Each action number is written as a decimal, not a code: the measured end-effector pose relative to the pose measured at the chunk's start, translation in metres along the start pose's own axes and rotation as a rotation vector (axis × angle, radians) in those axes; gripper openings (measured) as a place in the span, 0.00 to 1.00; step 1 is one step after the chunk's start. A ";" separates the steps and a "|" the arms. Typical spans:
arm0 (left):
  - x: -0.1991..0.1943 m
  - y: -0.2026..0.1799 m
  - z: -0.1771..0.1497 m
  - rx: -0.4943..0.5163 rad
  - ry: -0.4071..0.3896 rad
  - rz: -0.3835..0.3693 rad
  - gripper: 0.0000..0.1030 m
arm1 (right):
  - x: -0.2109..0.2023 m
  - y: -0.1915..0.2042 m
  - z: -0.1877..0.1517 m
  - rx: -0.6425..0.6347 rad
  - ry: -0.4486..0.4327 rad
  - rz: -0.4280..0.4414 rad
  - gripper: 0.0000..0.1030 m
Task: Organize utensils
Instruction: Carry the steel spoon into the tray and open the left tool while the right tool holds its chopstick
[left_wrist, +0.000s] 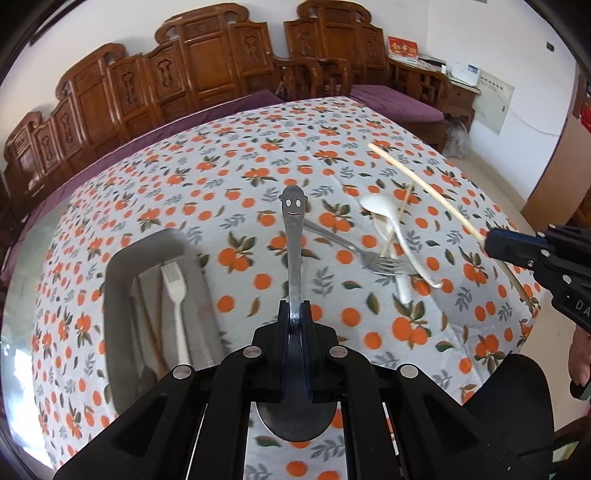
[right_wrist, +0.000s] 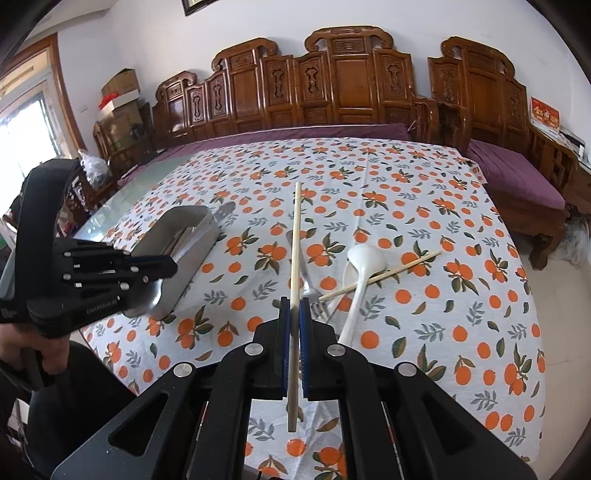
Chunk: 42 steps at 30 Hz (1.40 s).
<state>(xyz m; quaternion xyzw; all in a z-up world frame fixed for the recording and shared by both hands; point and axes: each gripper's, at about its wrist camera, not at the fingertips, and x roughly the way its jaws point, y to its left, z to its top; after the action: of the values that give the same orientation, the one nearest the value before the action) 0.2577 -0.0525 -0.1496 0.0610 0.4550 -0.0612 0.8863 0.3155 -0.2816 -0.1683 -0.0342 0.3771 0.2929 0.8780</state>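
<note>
left gripper (left_wrist: 295, 314) jaws clamped on smiley-handled metal spoon (left_wrist: 293, 236); grey tray (left_wrist: 122, 280) holds white fork (left_wrist: 176, 291); right gripper (left_wrist: 496, 243) grips chopstick (left_wrist: 417, 181).

Tray (left_wrist: 122, 266) on table (left_wrist: 229, 155), left; fork (left_wrist: 176, 295) and chopsticks (left_wrist: 149, 325) inside. To the right, a heap: metal fork (left_wrist: 354, 251), white spoon (right_wrist: 360, 280), one chopstick (right_wrist: 380, 275) crossed. Bench (right_wrist: 332, 92) behind table.

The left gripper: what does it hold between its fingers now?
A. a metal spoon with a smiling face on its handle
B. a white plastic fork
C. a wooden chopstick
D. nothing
A: the left gripper is shut on the metal spoon, whose smiling-face handle end points away from the camera.
</note>
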 end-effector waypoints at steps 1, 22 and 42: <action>-0.001 0.004 -0.001 -0.007 -0.001 0.003 0.05 | 0.001 0.003 -0.001 -0.004 0.003 0.001 0.06; 0.051 0.128 -0.023 -0.199 0.079 0.098 0.05 | 0.017 0.014 -0.008 -0.019 0.027 0.025 0.06; 0.052 0.150 -0.030 -0.203 0.095 0.064 0.05 | 0.033 0.067 -0.004 -0.065 0.051 0.069 0.06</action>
<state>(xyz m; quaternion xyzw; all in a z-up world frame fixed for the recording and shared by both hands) 0.2887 0.0975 -0.2017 -0.0117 0.4983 0.0168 0.8668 0.2945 -0.2110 -0.1827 -0.0574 0.3905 0.3341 0.8559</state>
